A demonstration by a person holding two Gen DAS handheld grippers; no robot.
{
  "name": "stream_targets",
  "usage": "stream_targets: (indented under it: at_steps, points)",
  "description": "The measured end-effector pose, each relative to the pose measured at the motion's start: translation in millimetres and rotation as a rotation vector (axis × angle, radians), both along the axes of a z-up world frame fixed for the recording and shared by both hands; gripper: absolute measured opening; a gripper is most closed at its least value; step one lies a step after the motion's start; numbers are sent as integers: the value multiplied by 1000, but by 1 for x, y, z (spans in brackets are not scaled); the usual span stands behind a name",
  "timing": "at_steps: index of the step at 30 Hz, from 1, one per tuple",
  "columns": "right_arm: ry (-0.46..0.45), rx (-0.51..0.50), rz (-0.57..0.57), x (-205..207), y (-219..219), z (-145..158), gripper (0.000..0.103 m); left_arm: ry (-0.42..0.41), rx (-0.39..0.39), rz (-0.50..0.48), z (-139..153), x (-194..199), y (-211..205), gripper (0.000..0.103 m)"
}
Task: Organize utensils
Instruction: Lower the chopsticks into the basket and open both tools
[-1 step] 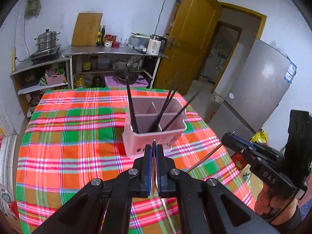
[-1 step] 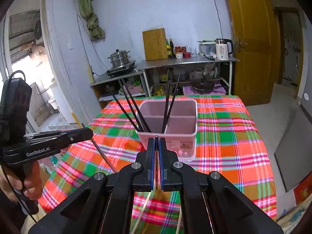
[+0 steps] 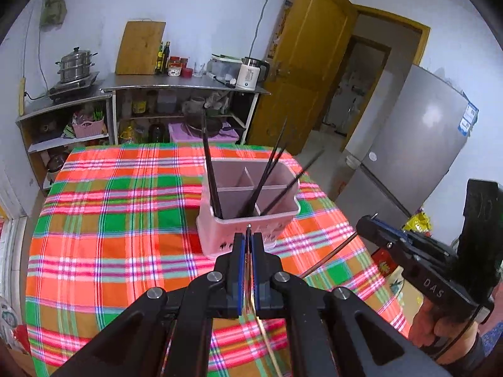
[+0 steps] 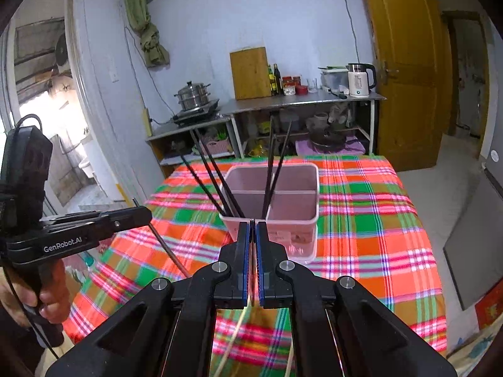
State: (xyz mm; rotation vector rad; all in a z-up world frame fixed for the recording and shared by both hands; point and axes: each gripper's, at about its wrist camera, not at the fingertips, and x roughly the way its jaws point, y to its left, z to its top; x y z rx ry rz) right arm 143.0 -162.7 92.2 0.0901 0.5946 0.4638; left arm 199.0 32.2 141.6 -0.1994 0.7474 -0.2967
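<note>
A pink divided utensil holder point(image 3: 248, 216) stands on the plaid tablecloth point(image 3: 110, 207) with several black chopsticks point(image 3: 211, 172) leaning in it; it also shows in the right wrist view point(image 4: 276, 201). My left gripper point(image 3: 249, 235) is shut on a thin chopstick point(image 3: 249, 270), just in front of the holder. My right gripper point(image 4: 252, 229) is shut on a chopstick point(image 4: 252, 270) at the holder's near wall. In the left view the right gripper point(image 3: 374, 229) carries a dark chopstick point(image 3: 333, 256). In the right view the left gripper point(image 4: 138, 213) carries one point(image 4: 168, 248).
Pale chopsticks point(image 4: 232, 336) lie on the cloth below the right gripper, one point(image 3: 267, 342) shows below the left. Metal kitchen shelves point(image 3: 176, 88) with pots stand behind the table. A grey fridge point(image 3: 418, 144) and a yellow door point(image 3: 301, 72) are at the right.
</note>
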Motion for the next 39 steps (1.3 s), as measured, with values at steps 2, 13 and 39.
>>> stream_targets:
  at_steps: [2,13,39]
  points:
    - [-9,20,-1,7,0,6,4,-11,-6,6,8,7,0,4]
    - [-119,109,-28,37,1,48,4,-99,-12,23,54,48,-5,4]
    - [-74,46,-36,93,31,13,4,-54,38,41,8,113,-5,4]
